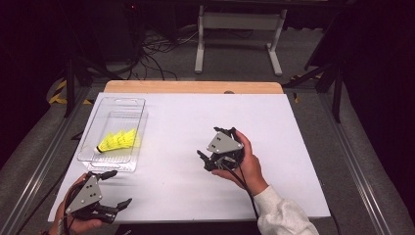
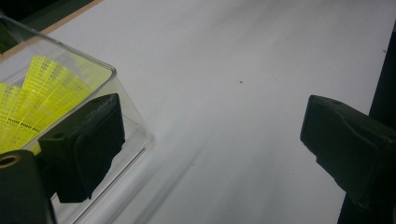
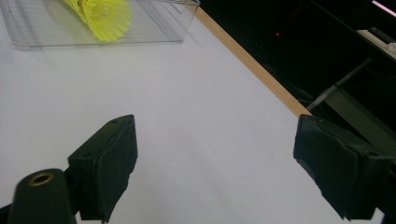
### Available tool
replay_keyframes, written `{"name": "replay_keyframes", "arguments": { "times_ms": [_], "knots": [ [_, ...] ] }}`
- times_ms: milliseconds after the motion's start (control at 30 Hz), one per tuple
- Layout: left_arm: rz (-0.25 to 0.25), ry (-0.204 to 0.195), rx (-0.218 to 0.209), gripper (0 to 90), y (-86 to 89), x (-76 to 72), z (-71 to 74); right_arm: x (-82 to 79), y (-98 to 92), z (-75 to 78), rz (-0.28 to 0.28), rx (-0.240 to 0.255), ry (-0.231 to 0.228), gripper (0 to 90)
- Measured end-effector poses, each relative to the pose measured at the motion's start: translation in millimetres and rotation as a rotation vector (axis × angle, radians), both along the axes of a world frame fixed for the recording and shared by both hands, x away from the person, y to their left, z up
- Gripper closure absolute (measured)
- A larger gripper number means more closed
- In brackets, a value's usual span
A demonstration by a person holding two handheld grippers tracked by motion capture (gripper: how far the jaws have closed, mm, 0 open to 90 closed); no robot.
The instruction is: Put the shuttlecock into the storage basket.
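Yellow shuttlecocks (image 1: 119, 141) lie nested on their sides in a clear plastic tray (image 1: 122, 101) on the left of the white table top (image 1: 274, 127). My left gripper (image 1: 121, 188) stands open at the table's near left corner, just in front of the tray, with nothing between its jaws. In the left gripper view the left gripper (image 2: 215, 140) has its left jaw against the tray's near corner (image 2: 111, 71), the shuttlecocks (image 2: 37, 95) behind the wall. My right gripper (image 1: 206, 141) is open at mid-table, pointing left toward the tray. The right gripper (image 3: 219, 158) is over bare white surface, with the tray (image 3: 140, 39) and shuttlecocks (image 3: 105, 14) farther off.
A wooden strip (image 1: 193, 87) runs along the table's far edge. Behind it are a white frame stand (image 1: 240, 22), cables on the grey floor (image 1: 156, 49) and dark tripod legs (image 1: 71, 83). Metal rails (image 1: 352, 166) flank the table.
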State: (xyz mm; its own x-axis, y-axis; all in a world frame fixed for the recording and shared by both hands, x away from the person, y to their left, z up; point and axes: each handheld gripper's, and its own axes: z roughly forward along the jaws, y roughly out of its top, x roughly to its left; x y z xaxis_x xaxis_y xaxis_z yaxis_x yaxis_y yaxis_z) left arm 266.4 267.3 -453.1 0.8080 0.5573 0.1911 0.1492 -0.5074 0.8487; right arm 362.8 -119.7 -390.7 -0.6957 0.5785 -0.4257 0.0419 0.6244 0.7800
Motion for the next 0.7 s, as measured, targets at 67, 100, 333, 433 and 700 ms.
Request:
{"name": "replay_keyframes", "arguments": {
  "times_ms": [67,100,333,433,700],
  "knots": [
    [-0.001,0.001,-0.001,7.4,-0.2,0.0,-0.1,-1.6,-4.0,-1.3,-0.004,0.005,0.001,14.7],
    [0.000,0.001,-0.001,7.4,-0.2,0.1,0.0,-2.3,-6.3,-2.0,-0.002,0.010,0.005,14.7],
    [-0.003,0.002,-0.001,7.4,-0.9,0.0,0.0,-8.2,-20.4,-5.1,-0.017,0.001,-0.003,14.2],
    [-0.003,0.000,0.000,7.4,-1.1,0.0,0.1,-10.8,-27.4,-6.9,-0.014,-0.005,-0.001,13.9],
    [-0.004,-0.002,0.003,7.4,-1.2,0.3,0.4,-21.0,-39.8,-14.1,-0.015,-0.040,-0.007,13.6]
  ]
}}
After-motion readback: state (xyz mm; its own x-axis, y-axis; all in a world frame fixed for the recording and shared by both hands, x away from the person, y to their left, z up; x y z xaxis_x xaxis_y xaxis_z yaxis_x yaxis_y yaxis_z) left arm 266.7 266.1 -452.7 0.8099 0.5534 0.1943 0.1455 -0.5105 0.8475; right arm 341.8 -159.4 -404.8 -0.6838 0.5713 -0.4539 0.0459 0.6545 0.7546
